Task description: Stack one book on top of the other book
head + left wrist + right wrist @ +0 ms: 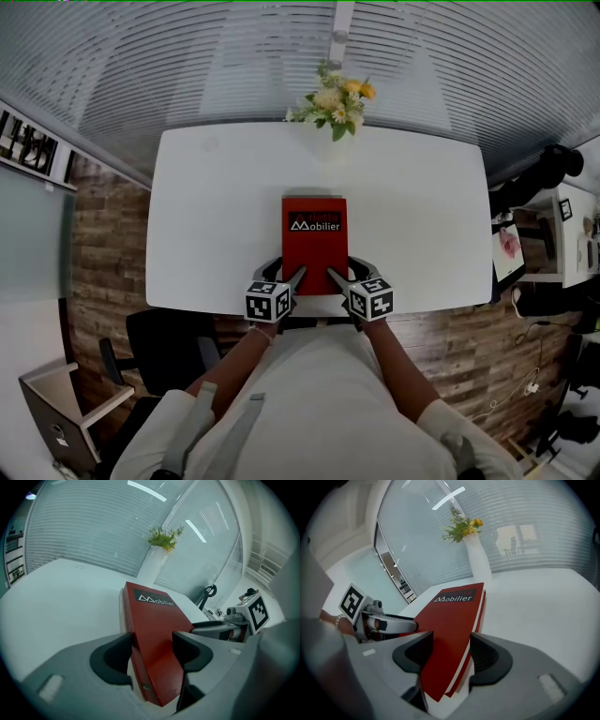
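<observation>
Where the white table (pixel 206 225) spans the frame's middle, the red book (pixel 313 248) shows low at centre (whether its partner lies beneath is unclear). The left gripper (pixel 151 651) and right gripper (pixel 449 653) each pinch a near corner, likely to keep it level while setting it down.

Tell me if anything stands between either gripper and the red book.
Nothing visible does. The red book has its near corners between the jaws of the left gripper and the right gripper, both closed on it. The vase of flowers stands at the far edge of the white table, well clear.
</observation>
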Demonstrator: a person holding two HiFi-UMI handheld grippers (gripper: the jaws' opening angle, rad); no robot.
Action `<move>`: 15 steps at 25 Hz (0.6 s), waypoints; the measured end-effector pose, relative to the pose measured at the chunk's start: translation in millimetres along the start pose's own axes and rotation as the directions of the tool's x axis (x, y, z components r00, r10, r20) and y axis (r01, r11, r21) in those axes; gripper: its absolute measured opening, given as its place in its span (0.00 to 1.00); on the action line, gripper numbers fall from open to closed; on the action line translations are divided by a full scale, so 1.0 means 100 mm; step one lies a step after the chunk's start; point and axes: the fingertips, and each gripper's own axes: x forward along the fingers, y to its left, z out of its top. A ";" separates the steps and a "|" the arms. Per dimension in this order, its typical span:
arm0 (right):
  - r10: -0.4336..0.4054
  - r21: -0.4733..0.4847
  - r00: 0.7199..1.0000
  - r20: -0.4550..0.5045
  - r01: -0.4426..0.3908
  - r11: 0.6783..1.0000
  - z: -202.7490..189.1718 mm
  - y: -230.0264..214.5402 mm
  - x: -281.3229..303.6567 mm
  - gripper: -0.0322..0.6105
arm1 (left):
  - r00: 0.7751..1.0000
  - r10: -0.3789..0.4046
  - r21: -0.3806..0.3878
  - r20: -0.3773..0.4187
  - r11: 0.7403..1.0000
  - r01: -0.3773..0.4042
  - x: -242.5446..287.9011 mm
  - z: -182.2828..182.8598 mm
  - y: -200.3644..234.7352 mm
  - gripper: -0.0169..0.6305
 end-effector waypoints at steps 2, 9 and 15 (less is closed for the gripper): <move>0.003 -0.002 1.000 0.004 -0.003 1.000 -0.01 0.00 0.00 0.42 | 1.000 -0.002 -0.002 -0.007 1.000 0.002 0.00 -0.01 0.01 0.45; 0.016 0.003 1.000 -0.005 -0.016 1.000 0.00 0.00 0.01 0.42 | 1.000 -0.014 -0.008 -0.009 1.000 0.014 0.01 -0.01 0.01 0.45; -0.042 -0.059 0.999 0.019 0.043 0.997 0.07 -0.02 -0.08 0.42 | 1.000 -0.015 -0.013 0.022 1.000 0.016 -0.08 0.08 0.03 0.45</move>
